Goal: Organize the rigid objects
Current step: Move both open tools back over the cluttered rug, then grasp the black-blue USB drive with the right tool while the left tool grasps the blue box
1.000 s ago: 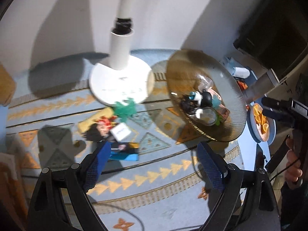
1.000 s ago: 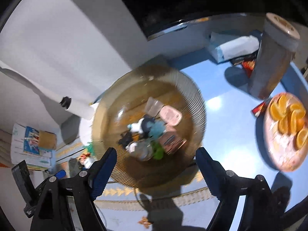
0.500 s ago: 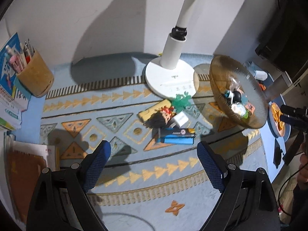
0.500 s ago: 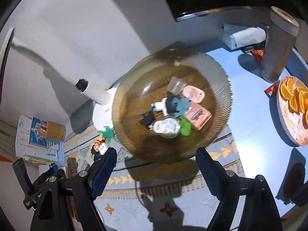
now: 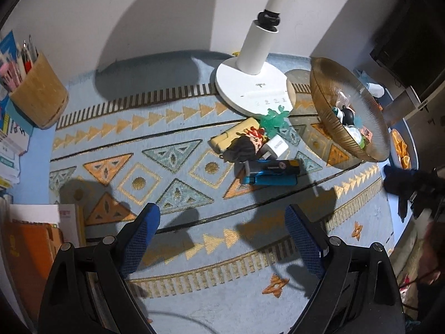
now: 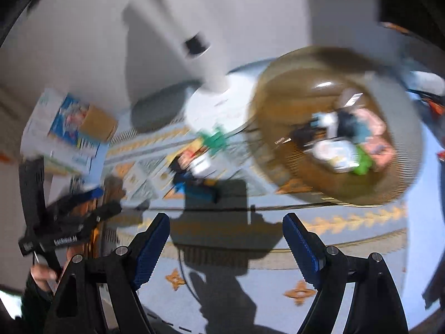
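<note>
A small pile lies on the patterned mat in the left wrist view: a yellow block (image 5: 233,136), a green star-shaped piece (image 5: 274,121), a dark-haired figurine (image 5: 246,146), a white plug (image 5: 275,149) and a blue-and-black box (image 5: 271,174). To the right stands an amber ribbed glass bowl (image 5: 328,128) with several small items in it. My left gripper (image 5: 222,228) hangs open above the mat, nearer than the pile, with nothing between its fingers. The blurred right wrist view shows the bowl (image 6: 278,117) and the pile (image 6: 194,167); my right gripper (image 6: 225,233) is open and empty.
A white lamp base (image 5: 251,89) stands behind the pile. A cork pen cup (image 5: 39,94) and books sit at the far left, an orange book (image 5: 27,250) at the near left. A plate of orange slices (image 5: 402,150) lies past the bowl. The left gripper's body (image 6: 66,222) shows in the right view.
Both views have pulled back and shifted, so the pile and bowl look smaller and farther right in the left view. The right view has rolled and swung left, now blurred.
</note>
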Motion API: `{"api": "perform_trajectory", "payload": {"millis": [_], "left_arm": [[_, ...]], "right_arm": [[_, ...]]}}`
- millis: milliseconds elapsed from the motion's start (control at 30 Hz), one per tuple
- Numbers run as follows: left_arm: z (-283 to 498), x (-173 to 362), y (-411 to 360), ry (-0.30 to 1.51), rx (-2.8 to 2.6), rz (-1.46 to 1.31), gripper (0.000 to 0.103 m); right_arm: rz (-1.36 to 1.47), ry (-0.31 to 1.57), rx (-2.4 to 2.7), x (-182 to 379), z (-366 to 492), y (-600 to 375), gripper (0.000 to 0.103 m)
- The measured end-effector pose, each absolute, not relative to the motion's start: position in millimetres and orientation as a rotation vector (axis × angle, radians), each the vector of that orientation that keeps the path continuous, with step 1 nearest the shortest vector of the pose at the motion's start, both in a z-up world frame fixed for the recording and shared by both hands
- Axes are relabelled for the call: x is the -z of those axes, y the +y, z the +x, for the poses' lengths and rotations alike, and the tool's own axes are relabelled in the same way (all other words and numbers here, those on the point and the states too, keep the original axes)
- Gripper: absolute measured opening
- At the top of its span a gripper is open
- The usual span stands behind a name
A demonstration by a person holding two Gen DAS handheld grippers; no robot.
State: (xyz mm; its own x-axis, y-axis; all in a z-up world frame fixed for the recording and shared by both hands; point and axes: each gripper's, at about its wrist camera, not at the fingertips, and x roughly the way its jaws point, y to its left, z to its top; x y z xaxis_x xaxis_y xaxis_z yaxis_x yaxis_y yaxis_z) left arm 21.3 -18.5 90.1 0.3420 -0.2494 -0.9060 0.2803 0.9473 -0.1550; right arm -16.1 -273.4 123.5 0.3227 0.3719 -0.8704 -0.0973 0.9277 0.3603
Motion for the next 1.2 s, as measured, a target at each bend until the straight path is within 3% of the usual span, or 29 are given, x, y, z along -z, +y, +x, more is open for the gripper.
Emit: {"api": "perform_trajectory", "payload": {"millis": [100, 167, 200, 533, 700, 767, 833, 1000, 1200], "left_arm": [[28.1, -86.1, -13.2, 1.183, 0.353, -0.005, 0.090], [31.4, -82.6, -11.2, 1.193, 0.354, -0.020, 0.090], [31.7, -81.1, -10.2, 1.195, 0.348, -0.022, 0.090], [6.4, -60.1, 19.0, 1.245, 0.251, -0.111, 0.090], [-0.8, -48.6, 28.2, 1.270, 0.224, -0.183, 0.090], [-1.6, -44.9, 27.2, 1.280, 0.222, -0.199, 0.090], [-0.2, -41.9, 25.1, 1.288, 0.225, -0.201, 0.090], [0.0, -34.4, 13.0, 1.311, 0.244, -0.205, 0.090], [2.2, -20.4, -7.1, 1.338, 0.289, -0.215, 0.090]], "right_arm": [[0.170, 1.222, -0.374, -107.8, -4.5, -243.3, 0.080], [0.101, 1.232, -0.400, -94.4, 10.4, -223.6, 0.066], [0.069, 1.239, -0.404, -87.6, 17.6, -214.6, 0.064], [-0.131, 1.355, -0.544, -20.5, 75.8, -175.8, 0.063], [-0.105, 1.384, -0.635, -19.2, 68.5, -171.4, 0.042], [-0.020, 1.424, -0.665, -16.0, 61.7, -171.2, 0.028], [0.094, 1.484, -0.722, -10.2, 48.3, -168.0, 0.021], [0.220, 1.515, -0.756, -3.6, 16.2, -158.9, 0.021], [0.165, 1.436, -0.642, -24.8, -5.4, -190.7, 0.020]]}}
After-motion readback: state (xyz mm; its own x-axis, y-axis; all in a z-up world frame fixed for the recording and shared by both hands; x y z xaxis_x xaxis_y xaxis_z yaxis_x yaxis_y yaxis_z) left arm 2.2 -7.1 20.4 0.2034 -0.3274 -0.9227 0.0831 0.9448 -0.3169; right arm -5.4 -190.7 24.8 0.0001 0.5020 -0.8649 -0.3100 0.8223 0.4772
